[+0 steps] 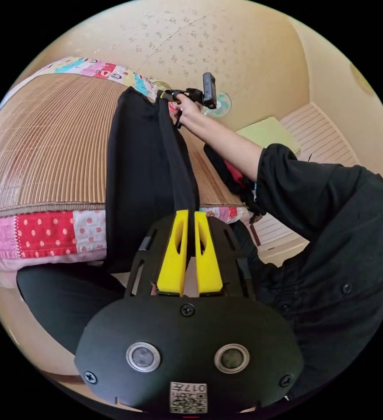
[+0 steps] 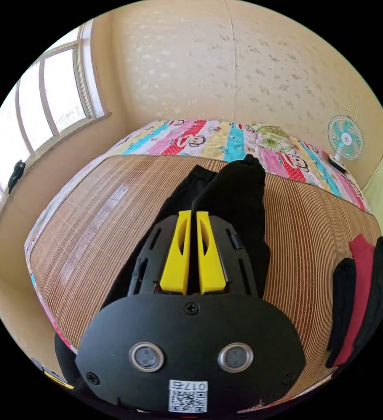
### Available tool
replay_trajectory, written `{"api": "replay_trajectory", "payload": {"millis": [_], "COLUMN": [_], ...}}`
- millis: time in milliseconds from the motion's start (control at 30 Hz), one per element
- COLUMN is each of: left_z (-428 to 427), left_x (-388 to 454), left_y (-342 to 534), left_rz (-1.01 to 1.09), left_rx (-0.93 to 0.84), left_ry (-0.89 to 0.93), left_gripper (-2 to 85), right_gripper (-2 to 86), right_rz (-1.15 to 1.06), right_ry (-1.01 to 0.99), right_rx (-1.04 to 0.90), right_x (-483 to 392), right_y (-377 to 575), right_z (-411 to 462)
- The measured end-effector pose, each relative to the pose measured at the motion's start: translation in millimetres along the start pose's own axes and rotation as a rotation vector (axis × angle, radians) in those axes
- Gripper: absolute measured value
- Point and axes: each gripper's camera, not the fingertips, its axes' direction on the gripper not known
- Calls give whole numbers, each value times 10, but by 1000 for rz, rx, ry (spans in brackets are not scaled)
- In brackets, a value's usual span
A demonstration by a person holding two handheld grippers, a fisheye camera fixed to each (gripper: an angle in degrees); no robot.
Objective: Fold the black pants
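Both tongs, left [image 1: 190,218] and right [image 2: 191,218], are clamped on the pants [image 1: 147,166]; thin fabric between the jaws could slip free if pulled taut.

A bedroom of a home is shown: a bed [image 2: 69,245] is covered with a woven mat [image 2: 113,210] over a patchwork sheet [image 2: 209,140]. Patterned wallpaper [image 2: 244,65], a window [image 2: 47,100] and a small fan [image 2: 345,139] are seen around it.
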Motion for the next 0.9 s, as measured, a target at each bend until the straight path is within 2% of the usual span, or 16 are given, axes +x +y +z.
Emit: {"api": "replay_trajectory", "payload": {"millis": [67,133,233,300,433,533,600,667,800,900], "left_z": [-152,-202,-233,-362,-453,-283,67,311,542,669], "left_x": [-15,-118,-368,-483,-576,-690,-801,-786,-515,-318], "left_y": [63,114,189,195,37,-245,-481,-567,-468,-307], "left_rz": [-36,-98,-207,-240,-210,-147,-122,-91,-67,-85], "left_rx": [38,18,-52,-43,-14,-21,-145,-219,-178,-168], "left_ry": [-13,-66,-184,-232,-281,-304,-324,-307,-438,-351], "left_gripper": [26,34,62,102,121,125,122,106,65,52], "right_gripper": [34,38,54,69,106,116,119,120,73,36], "right_rz": [-24,-55,-37,-44,-94,-40,23,98,54,60], "right_ry": [-125,-169,-131,-203,-332,-285,-227,-274,-372,-313], "right_rx": [-23,-76,-179,-142,-106,-166,-190,-253,-218,-232], "right_x": [-111,-202,-236,-215,-37,201,347,443,322,446], "right_y": [-164,-255,-251,-144,610,1477,1962,2480,2892,2888], "right_z": [52,268,546,410,-148,-457,-633,-745,-860,-958]}}
